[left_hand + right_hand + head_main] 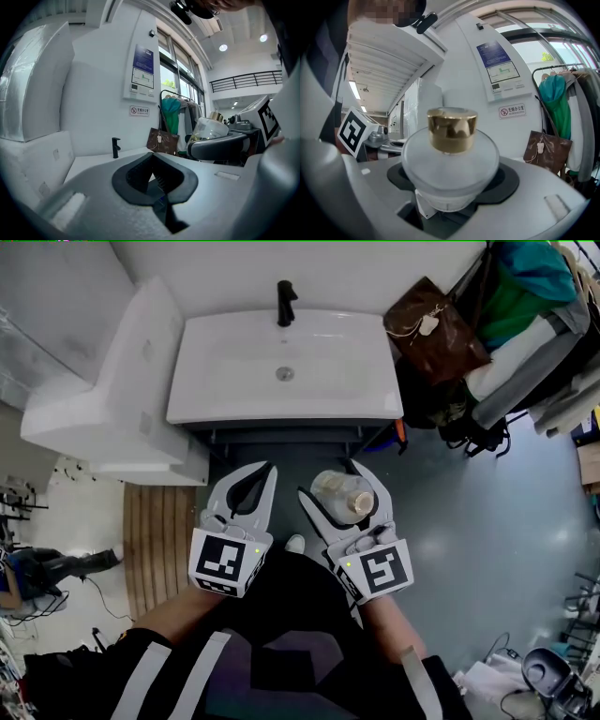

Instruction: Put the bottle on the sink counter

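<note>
A round frosted bottle (342, 495) with a gold cap sits between the jaws of my right gripper (336, 482), which is shut on it. In the right gripper view the bottle (450, 159) fills the centre, cap upright. It hangs in front of and below the white sink counter (375, 399), which has a black faucet (285, 301) at the back. My left gripper (265, 468) is beside it to the left, shut with nothing in it. The left gripper view shows the counter (93, 161), the faucet (115, 146) and the held bottle (211, 129) off to the right.
A brown bag (436, 329) and a rack of clothes (525, 296) stand right of the sink. A large white wrapped block (103, 399) stands at its left. A wooden mat (155, 540) lies on the floor below it. The person's legs fill the bottom.
</note>
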`<state>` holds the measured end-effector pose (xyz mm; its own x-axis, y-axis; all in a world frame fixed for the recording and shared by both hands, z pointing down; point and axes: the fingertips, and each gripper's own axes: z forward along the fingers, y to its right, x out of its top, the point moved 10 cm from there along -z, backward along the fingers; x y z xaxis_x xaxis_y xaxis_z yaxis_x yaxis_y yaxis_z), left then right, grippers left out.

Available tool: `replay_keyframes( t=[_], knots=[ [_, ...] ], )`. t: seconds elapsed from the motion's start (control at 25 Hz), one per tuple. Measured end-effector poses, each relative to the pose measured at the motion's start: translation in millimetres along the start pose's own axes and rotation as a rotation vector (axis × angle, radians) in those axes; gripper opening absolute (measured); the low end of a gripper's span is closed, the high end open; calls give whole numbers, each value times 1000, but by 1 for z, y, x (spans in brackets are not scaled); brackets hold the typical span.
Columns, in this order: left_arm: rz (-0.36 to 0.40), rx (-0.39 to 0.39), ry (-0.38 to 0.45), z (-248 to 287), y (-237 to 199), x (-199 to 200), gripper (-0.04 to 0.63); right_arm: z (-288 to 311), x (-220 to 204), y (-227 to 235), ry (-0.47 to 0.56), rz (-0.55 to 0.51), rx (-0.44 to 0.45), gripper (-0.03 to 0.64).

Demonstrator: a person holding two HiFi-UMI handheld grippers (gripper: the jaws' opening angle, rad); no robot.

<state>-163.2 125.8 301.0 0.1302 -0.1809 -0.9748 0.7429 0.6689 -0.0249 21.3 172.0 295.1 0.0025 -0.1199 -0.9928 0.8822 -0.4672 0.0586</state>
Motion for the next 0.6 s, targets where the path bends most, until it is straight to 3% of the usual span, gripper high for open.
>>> replay_keyframes(
  t=[0.6],
  knots=[
    [11, -136, 9, 113, -12, 9, -2, 38, -10, 72, -60, 27, -133, 339]
  ],
)
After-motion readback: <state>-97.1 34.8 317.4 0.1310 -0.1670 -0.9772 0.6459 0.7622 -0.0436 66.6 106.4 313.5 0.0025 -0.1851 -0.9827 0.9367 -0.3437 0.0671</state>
